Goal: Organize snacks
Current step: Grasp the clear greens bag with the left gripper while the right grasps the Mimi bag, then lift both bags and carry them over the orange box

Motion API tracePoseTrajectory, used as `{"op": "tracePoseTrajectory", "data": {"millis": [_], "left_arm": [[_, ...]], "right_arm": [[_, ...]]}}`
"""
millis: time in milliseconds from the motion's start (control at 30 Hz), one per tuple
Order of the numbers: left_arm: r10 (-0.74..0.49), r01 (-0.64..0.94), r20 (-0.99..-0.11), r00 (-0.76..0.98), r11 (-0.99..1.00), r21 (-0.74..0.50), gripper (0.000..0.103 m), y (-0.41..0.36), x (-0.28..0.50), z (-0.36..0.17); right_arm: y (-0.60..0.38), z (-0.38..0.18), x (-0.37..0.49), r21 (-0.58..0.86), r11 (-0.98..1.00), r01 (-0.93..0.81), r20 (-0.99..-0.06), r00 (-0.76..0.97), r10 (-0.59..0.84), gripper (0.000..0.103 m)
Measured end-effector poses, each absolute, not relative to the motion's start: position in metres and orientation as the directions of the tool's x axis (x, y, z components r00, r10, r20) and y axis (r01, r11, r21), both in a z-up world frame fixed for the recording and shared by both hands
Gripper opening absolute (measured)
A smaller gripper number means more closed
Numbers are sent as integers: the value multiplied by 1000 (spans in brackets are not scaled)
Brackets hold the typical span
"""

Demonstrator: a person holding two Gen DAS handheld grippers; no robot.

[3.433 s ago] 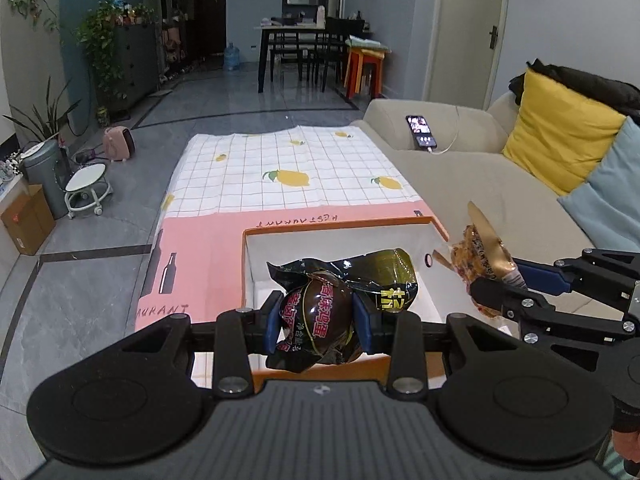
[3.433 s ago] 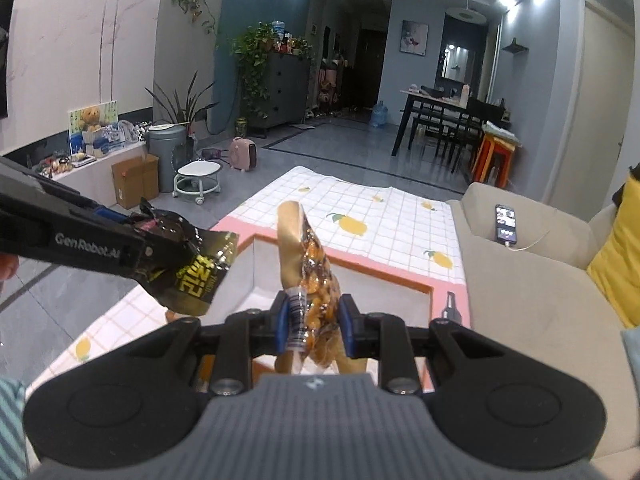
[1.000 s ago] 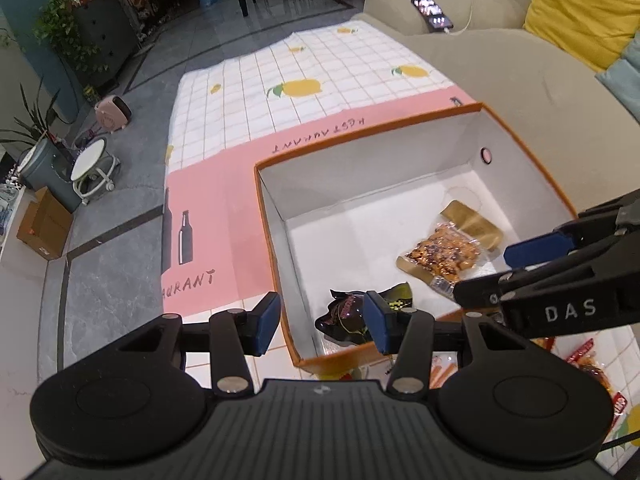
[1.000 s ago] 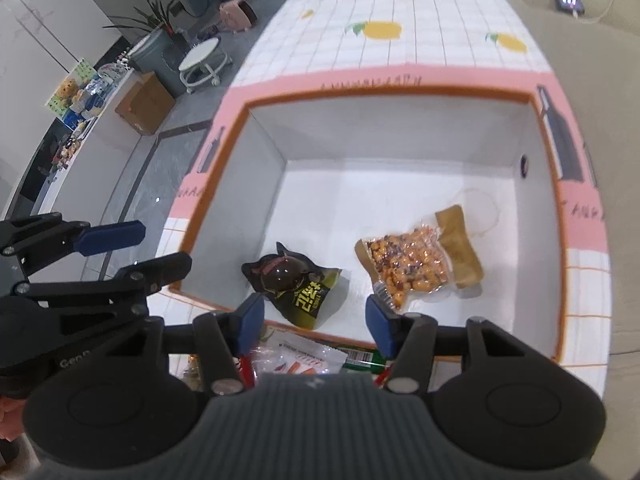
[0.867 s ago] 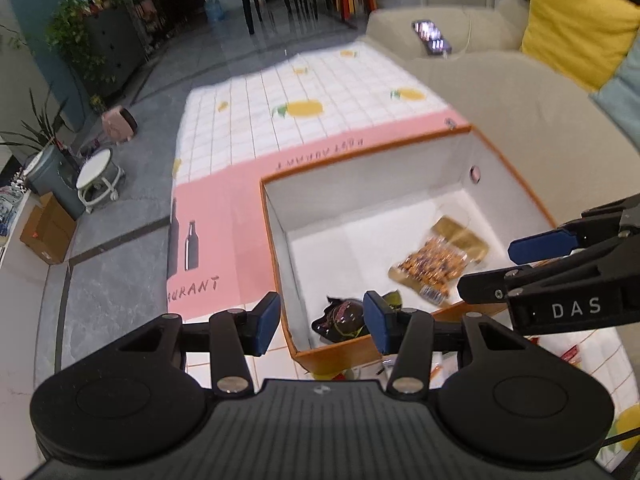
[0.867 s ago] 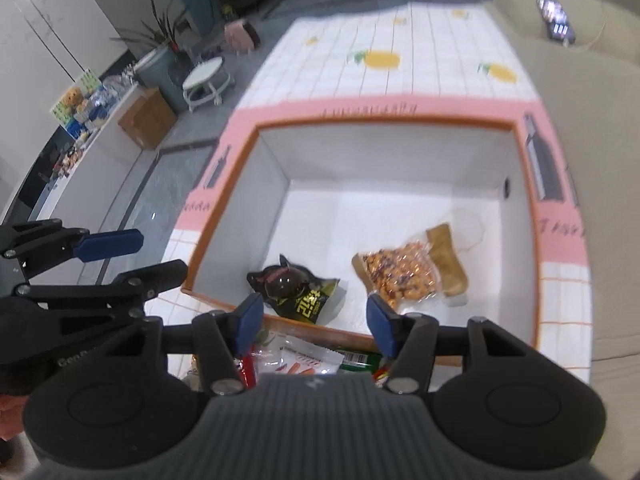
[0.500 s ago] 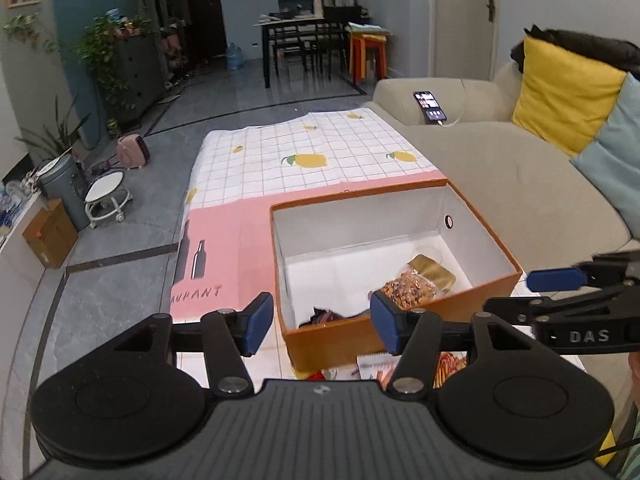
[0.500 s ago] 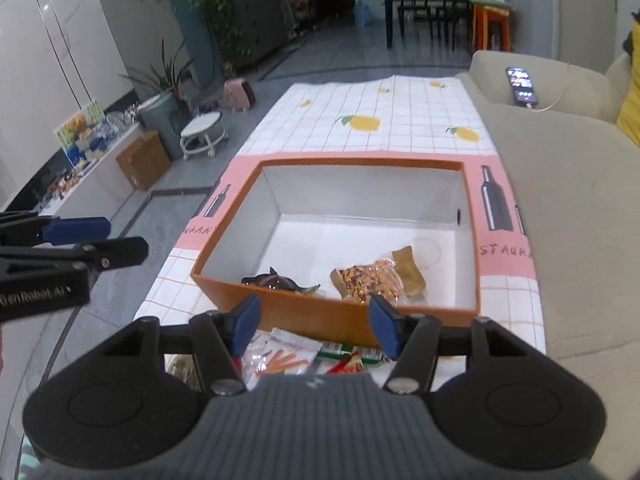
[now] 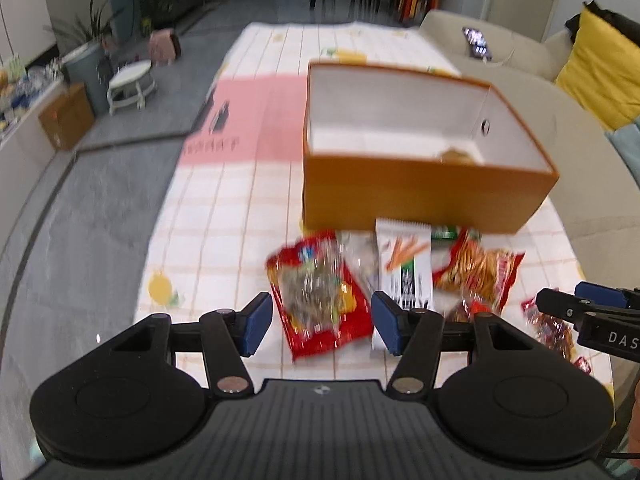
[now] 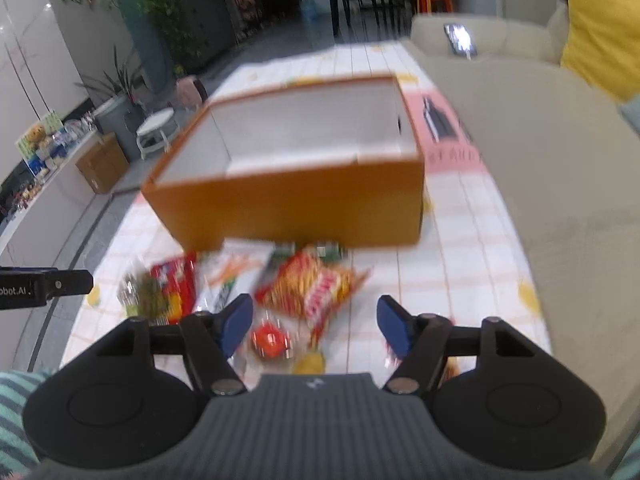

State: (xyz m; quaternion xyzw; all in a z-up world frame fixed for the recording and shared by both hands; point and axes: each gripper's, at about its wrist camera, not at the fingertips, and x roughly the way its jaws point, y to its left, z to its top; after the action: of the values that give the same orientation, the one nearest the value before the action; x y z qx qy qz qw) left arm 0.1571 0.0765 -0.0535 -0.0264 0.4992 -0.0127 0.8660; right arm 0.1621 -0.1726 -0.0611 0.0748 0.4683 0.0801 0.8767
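Checked lemon-print tablecloth point(image 9: 208, 216) carries an orange box point(image 9: 424, 196), with snack packets heaped just before its near wall. Left gripper point(image 9: 322, 322) hangs parted and empty above a red packet point(image 9: 320, 292); right gripper point(image 10: 316, 324), jaws just widening, empty above an orange cracker bag point(image 10: 316, 284).

Blurred orange box point(image 10: 288, 204) behind scattered snack packets point(image 10: 312, 286)

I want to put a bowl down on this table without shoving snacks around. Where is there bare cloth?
Bare checked tablecloth lies left of the orange cardboard box and the red crinkly snack bag, out to the table's edge. Another free patch lies right of the orange-red snack packet, toward the beige sofa. The strip in front of the box is crowded with packets.
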Motion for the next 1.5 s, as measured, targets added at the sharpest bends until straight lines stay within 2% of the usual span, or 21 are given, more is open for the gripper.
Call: {"op": "tracePoseTrajectory", "data": {"millis": [533,733,833,1133,1200,1333,1367,1500], "left_arm": [[-54,-73,-891,452,993,-97,71,82,182,-93],[-20,-88,-909,417,994,-63,71,77,196,-104],[-9,-87,-918,397,995,-47,71,76,203,-109],[2,-99,-930,368,994,-37,71,73,213,-119],[1,-101,-931,366,994,-39,66,74,214,-121],[0,-97,-929,370,995,-39,55,74,214,-122],[-2,-97,-929,371,994,-41,55,74,214,-122],[-1,-85,-926,379,996,-35,52,73,213,-122]], "right_arm": [[-154,-86,205,174,975,-139,-832,508,221,70],[-149,-107,228,148,975,-168,-857,470,211,71],[-145,-116,238,137,973,-188,-866,455,210,80],[-141,-139,255,125,971,-202,-886,417,201,81],[-142,-142,256,137,971,-197,-886,415,209,80],[-145,-144,258,175,967,-184,-884,402,236,68],[-145,-143,257,177,966,-187,-884,401,239,64],[-141,-142,254,159,967,-197,-882,411,229,59]]}}
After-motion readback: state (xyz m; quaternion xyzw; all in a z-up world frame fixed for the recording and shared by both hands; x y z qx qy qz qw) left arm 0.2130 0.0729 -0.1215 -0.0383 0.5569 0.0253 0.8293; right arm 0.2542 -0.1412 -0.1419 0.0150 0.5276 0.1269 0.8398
